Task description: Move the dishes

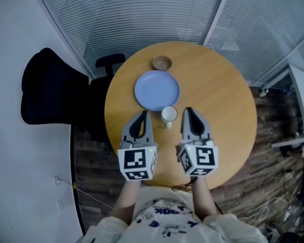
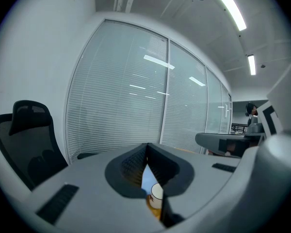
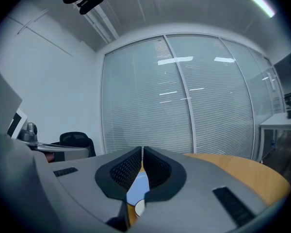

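A round wooden table [image 1: 228,110] stands in front of you. A black office chair [image 1: 48,92] is pushed up against its left edge. Behind both runs a glass wall with closed blinds [image 1: 142,14]. To the right, apart from the table, a white desk [image 1: 301,85] stands on the dark wood floor [image 1: 273,171], and some cables [image 1: 289,211] lie there.

The three dishes sit in a rough line leading away from you.
- **White mug [image 1: 168,114]:** It is nearest to you and stands upright. Its inside looks pale, and you cannot tell whether it holds anything.
- **Light blue plate [image 1: 157,90]:** It lies just behind the mug, with its plain blue face showing. Whether its rim touches the mug cannot be told.
- **Small brown bowl [image 1: 161,63]:** It sits beyond the plate, near the table's far edge. What is inside it cannot be made out.

Your left gripper [image 1: 142,116] and right gripper [image 1: 189,111] hang side by side over the near half of the table. The mug is between them, slightly ahead, and neither gripper touches it.

In the left gripper view the fingers [image 2: 131,166] meet at their tips and hold nothing. The mug and plate show through the gap lower down. In the right gripper view the fingers [image 3: 123,171] are likewise pressed together and hold nothing, with the same two dishes showing beyond them.
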`<state>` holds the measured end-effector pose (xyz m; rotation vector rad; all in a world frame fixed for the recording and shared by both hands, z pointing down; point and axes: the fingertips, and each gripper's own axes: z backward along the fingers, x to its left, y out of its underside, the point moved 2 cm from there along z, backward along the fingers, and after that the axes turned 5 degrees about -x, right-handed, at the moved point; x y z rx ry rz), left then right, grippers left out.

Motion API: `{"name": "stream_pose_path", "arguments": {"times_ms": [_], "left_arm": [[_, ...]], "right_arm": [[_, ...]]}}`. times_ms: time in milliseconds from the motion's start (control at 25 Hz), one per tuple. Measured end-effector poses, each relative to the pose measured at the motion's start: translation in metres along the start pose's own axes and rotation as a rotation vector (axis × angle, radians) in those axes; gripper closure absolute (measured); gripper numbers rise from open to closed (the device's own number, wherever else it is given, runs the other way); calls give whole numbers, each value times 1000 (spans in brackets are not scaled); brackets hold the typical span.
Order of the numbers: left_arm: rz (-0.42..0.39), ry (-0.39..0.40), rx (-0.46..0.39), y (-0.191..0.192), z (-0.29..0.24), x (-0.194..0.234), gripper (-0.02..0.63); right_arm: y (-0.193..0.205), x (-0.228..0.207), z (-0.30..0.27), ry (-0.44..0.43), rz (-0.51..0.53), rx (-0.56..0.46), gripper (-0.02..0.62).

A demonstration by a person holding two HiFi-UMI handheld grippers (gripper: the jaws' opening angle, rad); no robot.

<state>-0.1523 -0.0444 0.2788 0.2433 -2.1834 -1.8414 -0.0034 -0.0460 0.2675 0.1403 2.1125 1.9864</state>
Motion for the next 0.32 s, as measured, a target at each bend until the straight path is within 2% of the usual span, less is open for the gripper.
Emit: {"name": "stream_pose_path", "arguments": {"times_ms": [320], "left_arm": [[2, 2, -10, -3, 1, 2, 603]], "right_arm": [[1, 3, 2, -3, 12, 2, 580]]}}
